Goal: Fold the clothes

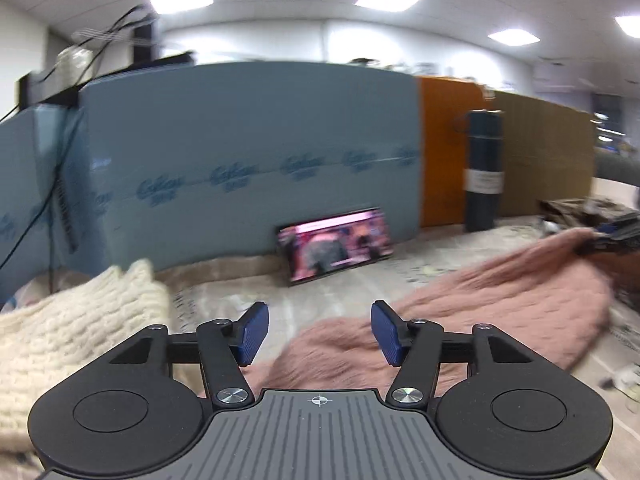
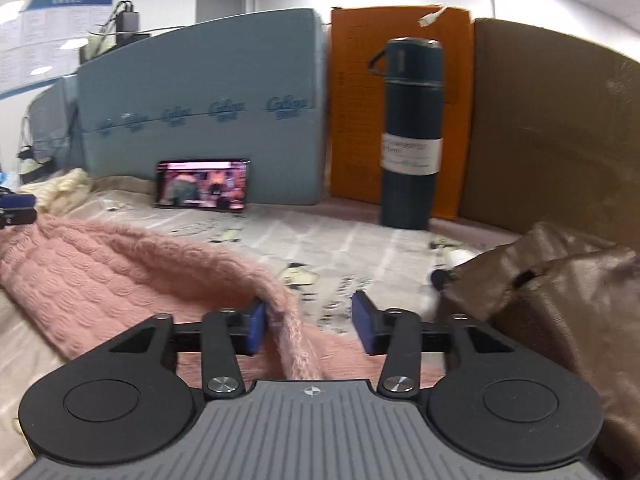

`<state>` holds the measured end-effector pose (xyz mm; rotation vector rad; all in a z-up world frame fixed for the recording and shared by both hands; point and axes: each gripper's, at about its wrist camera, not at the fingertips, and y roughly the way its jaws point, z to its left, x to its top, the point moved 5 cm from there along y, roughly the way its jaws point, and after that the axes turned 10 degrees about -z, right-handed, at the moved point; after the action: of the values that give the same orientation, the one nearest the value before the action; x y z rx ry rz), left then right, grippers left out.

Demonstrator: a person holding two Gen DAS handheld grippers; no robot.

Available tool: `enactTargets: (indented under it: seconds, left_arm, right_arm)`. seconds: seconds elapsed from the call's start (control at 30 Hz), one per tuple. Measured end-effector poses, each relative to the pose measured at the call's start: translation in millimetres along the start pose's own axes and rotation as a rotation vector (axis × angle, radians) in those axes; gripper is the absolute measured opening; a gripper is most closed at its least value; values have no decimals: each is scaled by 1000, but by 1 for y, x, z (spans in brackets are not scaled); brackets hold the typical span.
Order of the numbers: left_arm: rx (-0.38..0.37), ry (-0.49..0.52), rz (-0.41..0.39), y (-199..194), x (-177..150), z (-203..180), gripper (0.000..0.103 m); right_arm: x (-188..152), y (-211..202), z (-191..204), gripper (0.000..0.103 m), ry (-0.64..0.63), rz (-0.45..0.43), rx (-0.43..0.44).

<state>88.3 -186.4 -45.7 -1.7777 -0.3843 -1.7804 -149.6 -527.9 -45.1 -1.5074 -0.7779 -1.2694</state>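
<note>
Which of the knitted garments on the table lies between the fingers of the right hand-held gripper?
The pink sweater: a fold of it rises between the open right hand-held gripper. The cream knit lies far off.

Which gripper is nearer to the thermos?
Right. The right gripper sits before the thermos, which looms large in its view. The left gripper is farther off, with the thermos small at its right.

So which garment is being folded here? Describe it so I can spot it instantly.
Start at the blue-grey foam board behind the bed, with the phone propped against it. In front of that, spread across the patterned sheet, lies the pink knit sweater. Fuzzy and pink, it differs from the chunky cream knit at the left and the glossy brown garment at the right.
</note>
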Motion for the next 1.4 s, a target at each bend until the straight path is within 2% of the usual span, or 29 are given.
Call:
enactTargets:
  seconds: [0.1, 0.2, 0.27, 0.43, 0.53, 0.6, 0.67, 0.7, 0.73, 0.83, 0.87, 0.9, 0.93, 0.97, 1.07, 1.17, 1.3, 1.4]
  left_arm:
    - [61, 24, 62, 13, -13, 4, 57]
    - [95, 33, 99, 21, -22, 6, 58]
    - [112, 25, 88, 19, -20, 6, 60]
    - [141, -32, 36, 7, -11, 1, 62]
    - [111, -129, -3, -6, -4, -2, 78]
    - [91, -194, -26, -14, 1, -1, 79]
    - [90, -248, -46, -22, 2, 2, 82]
    - [91, -275, -57, -25, 1, 5, 83]
    - [90, -301, -67, -27, 0, 8, 86]
    - [82, -368, -77, -27, -9, 15, 86]
    - [86, -371, -72, -26, -10, 16, 86]
    - [89, -374, -68, -25, -11, 17, 86]
    - [90, -374, -72, -26, -11, 16, 86]
    - [88, -373, -76, -26, -11, 16, 86]
    - [90, -373, -87, -28, -12, 16, 86]
    - [86, -383, -93, -29, -12, 16, 86]
    - [92, -396, -99, -30, -11, 18, 86]
    - [99, -404, -99, -31, -11, 20, 86]
  right_arm:
    - [3, -11, -15, 57, -1, -22, -59]
    - [4, -28, -37, 58, 6, -43, -170]
    - [2, -43, -53, 58, 48, -48, -258]
    - [-23, -70, -75, 58, 306, 1, -283]
    - [-40, -73, -74, 58, 460, 67, -324]
    - [-48, -72, -76, 59, 610, 73, -295]
    - [-53, -69, -80, 67, 764, 65, -260]
    - [-55, -67, -82, 77, 822, 53, -262]
    - [-56, -65, -83, 84, 863, 37, -275]
    - [-59, -51, -79, 83, 895, 3, -330]
    - [-59, -48, -75, 81, 881, -8, -361]
    - [-58, -44, -71, 59, 847, -7, -400]
    - [-57, -41, -66, 21, 824, 1, -416]
    - [-56, -39, -61, 17, 815, 5, -413]
    - [-42, -42, -48, 16, 834, -93, -355]
    - [-25, -40, -25, 16, 880, -154, -219]
    - [-16, -22, 17, 17, 866, -111, -79]
    - [-20, -7, 40, 19, 862, -55, -20]
